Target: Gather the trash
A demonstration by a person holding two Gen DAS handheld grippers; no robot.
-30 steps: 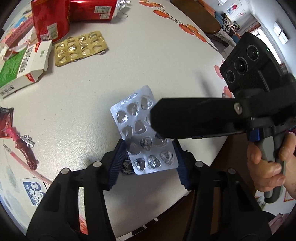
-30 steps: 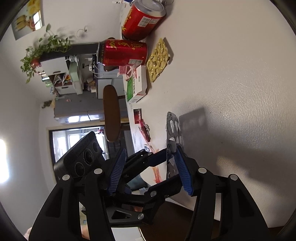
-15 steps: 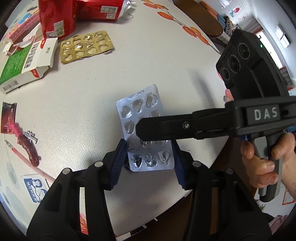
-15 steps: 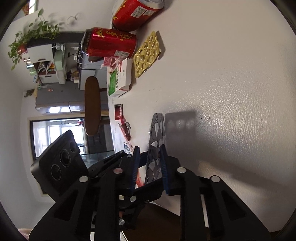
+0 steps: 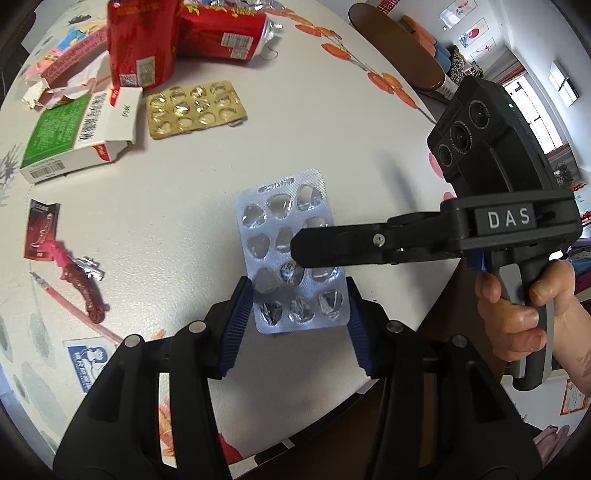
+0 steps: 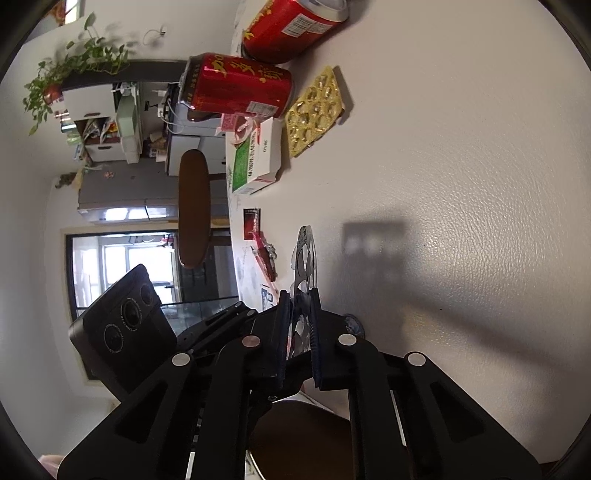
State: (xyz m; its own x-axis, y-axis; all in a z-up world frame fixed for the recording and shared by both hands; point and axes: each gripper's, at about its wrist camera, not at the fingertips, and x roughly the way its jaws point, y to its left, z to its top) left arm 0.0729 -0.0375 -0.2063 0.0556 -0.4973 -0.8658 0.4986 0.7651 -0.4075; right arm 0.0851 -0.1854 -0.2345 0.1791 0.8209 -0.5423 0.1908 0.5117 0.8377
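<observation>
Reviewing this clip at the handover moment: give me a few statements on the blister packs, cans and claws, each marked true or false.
1. The silver blister pack sits between the left claw's pads, held by its side edges. True.
2. The right claw is wide open beside the pack. False: its jaws have just been closing and now pinch the pack's faces.
3. The gold blister pack lies on the table, untouched. True.
4. Both red cans stand upright. False: one stands, the other lies on its side.
5. The green-and-white box is in the left claw. False: it lies on the table near the cans.
</observation>
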